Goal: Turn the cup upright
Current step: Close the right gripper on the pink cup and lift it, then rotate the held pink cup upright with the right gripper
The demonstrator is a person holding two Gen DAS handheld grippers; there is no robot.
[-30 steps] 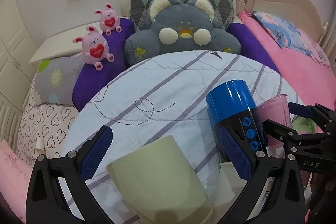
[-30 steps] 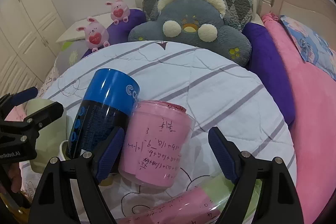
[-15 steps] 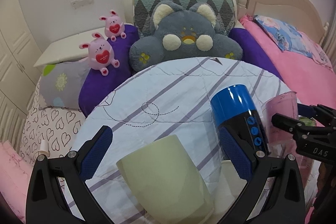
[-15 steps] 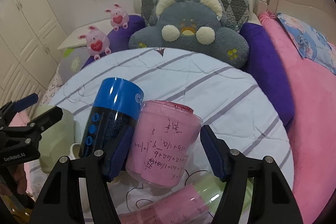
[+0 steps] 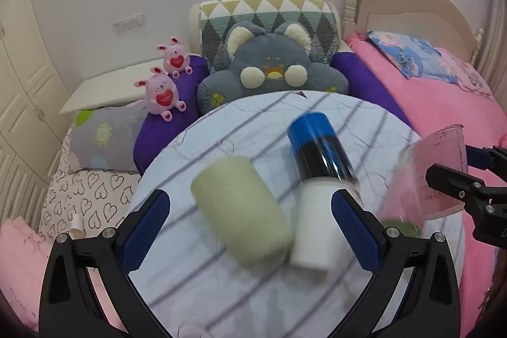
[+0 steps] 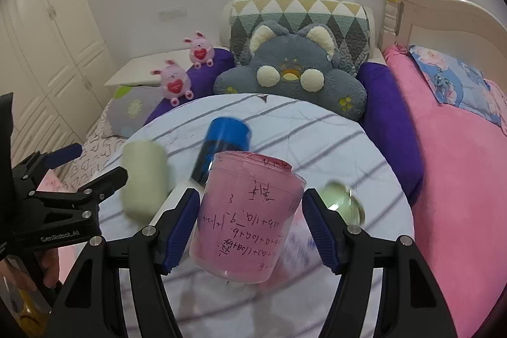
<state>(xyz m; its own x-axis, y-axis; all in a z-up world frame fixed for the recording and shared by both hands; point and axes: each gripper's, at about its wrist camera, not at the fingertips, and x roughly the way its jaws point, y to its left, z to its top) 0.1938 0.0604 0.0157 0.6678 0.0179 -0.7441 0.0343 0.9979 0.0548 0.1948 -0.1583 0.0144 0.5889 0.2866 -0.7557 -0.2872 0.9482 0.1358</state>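
Observation:
My right gripper is shut on a clear plastic cup lined with pink written paper and holds it upside down, lifted above the round table. The same cup shows at the right of the left wrist view, held by the right gripper. My left gripper is open and empty above the table; a pale green cup lies upside down on the cloth between its fingers.
A blue and black cup stacked on a white one stands beside the green cup. A green-lined clear cup lies on its side right of my right gripper. The striped tablecloth covers the table; plush toys, pillows and a pink bed lie behind.
My right gripper has closed on the pink cup and lifted it off the table. Both grippers have risen and pulled back; the green cup now sits farther from the left gripper.

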